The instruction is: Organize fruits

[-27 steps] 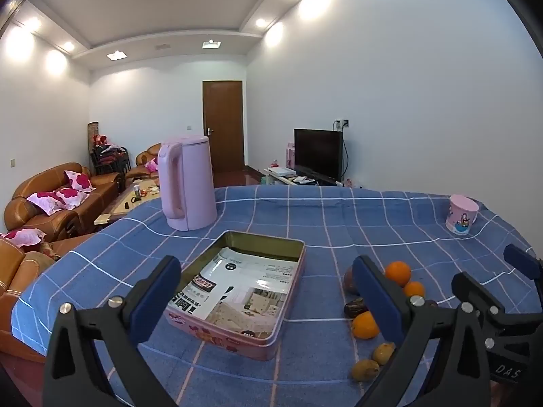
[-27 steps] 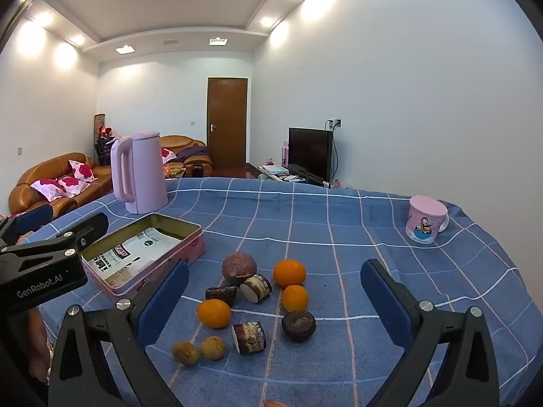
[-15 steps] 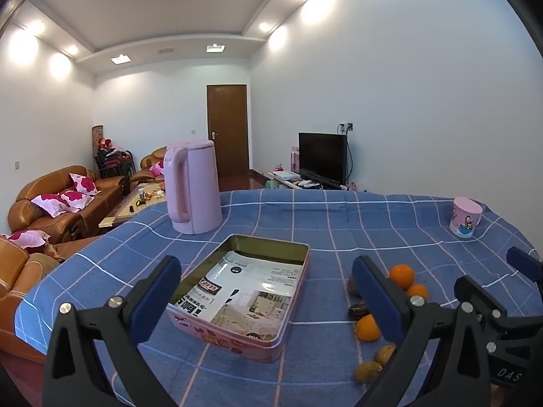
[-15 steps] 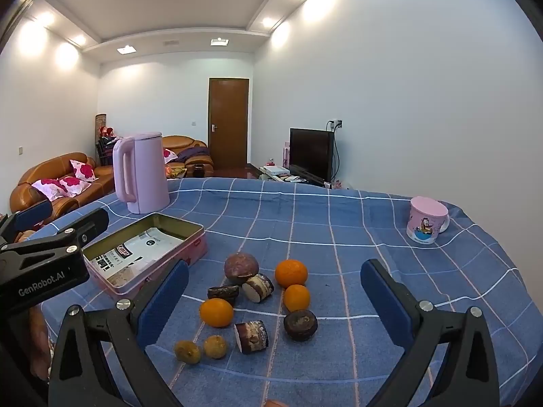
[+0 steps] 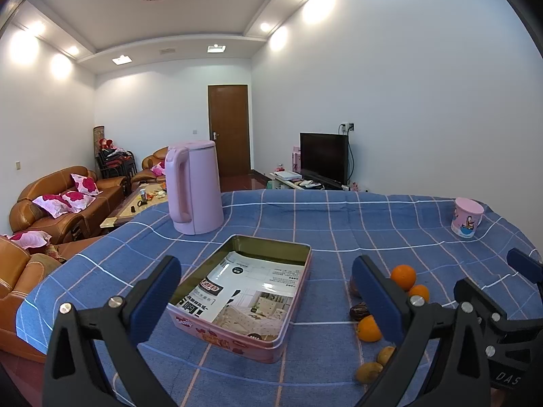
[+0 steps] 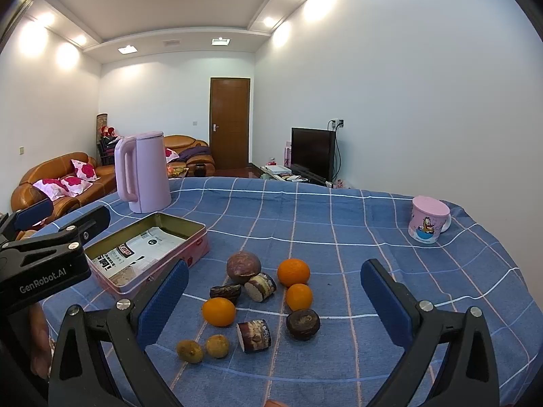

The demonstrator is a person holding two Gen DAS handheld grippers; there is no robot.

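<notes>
A pile of fruit lies on the blue checked tablecloth: three oranges (image 6: 293, 272), a brown round fruit (image 6: 243, 267), several dark cut pieces (image 6: 254, 335) and two small yellow-brown fruits (image 6: 190, 350). An open pink tin (image 6: 146, 251) lined with printed paper sits left of them. My right gripper (image 6: 269, 303) is open and empty, hovering above the pile. My left gripper (image 5: 268, 296) is open and empty above the tin (image 5: 249, 291); the oranges (image 5: 403, 277) show to its right.
A pink kettle (image 5: 193, 186) stands behind the tin. A pink cartoon mug (image 6: 428, 219) stands at the far right of the table. Brown sofas (image 5: 64, 200) and a TV (image 5: 324, 157) are beyond the table. The left gripper's body (image 6: 40, 254) shows at the right view's left edge.
Both views have shifted slightly; the left gripper has drifted a little left and back from the tin. Both grippers stay open and the fruit has not moved.
</notes>
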